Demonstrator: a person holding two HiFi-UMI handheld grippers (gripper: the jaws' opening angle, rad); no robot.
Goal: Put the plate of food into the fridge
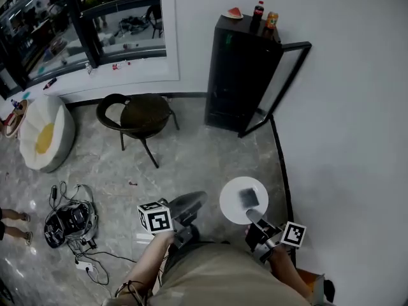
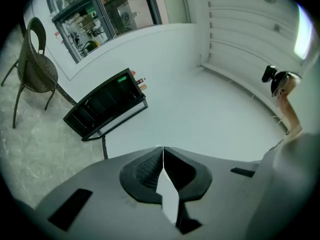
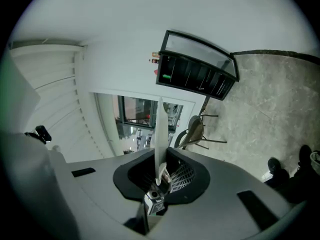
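Carry step, I judge: the right gripper (image 1: 253, 215) clamps the plate (image 1: 231, 201) rim, the left gripper (image 1: 193, 202) is closed on nothing, and next comes walking to the open fridge (image 1: 239, 75), well ahead.

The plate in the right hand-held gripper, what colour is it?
The plate is plain white, seen best in the head view.
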